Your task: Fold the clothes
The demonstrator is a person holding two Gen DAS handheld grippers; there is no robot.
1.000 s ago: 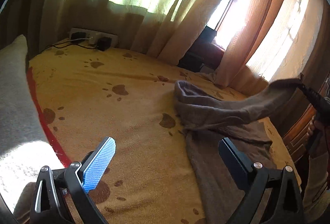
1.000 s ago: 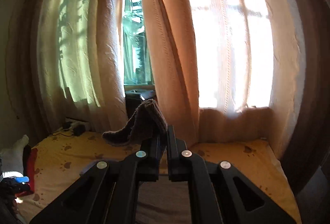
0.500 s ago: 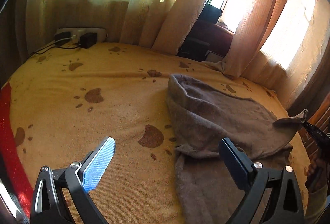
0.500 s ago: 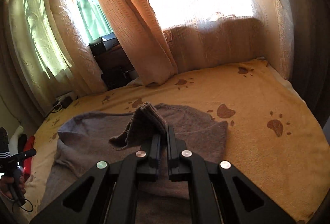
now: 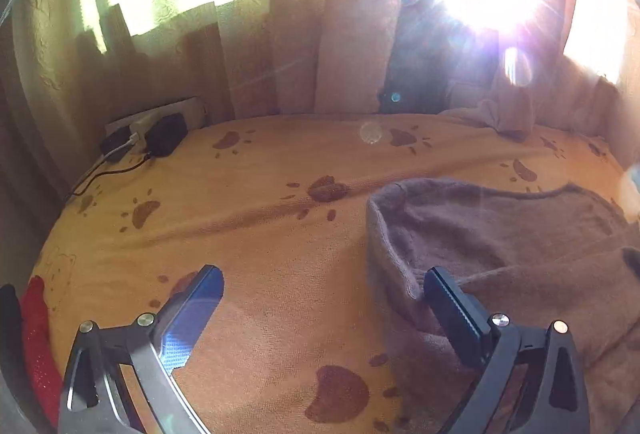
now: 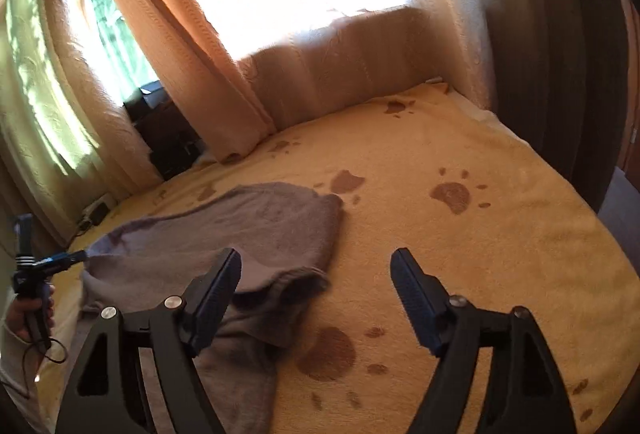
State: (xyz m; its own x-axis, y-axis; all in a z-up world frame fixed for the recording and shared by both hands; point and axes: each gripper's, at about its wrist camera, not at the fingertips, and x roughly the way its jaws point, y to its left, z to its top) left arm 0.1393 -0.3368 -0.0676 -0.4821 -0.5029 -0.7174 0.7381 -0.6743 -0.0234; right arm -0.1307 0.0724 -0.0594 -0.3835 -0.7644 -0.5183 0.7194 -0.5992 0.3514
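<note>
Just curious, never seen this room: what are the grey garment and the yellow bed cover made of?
Grey garment: probably a soft knit or fleece; matte, fuzzy surface, limp folds. Yellow bed cover: likely terry or plush; nubby matte pile with brown paw prints.

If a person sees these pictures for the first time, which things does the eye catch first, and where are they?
First comes the grey-brown garment, lying folded over on the yellow blanket with brown paw prints, left of the middle in the right wrist view. Behind the bed, sunlit curtains glare brightly. In front, the right gripper is opening with nothing between its fingers, and the left gripper also stands open and empty beside the garment's folded edge.
</note>
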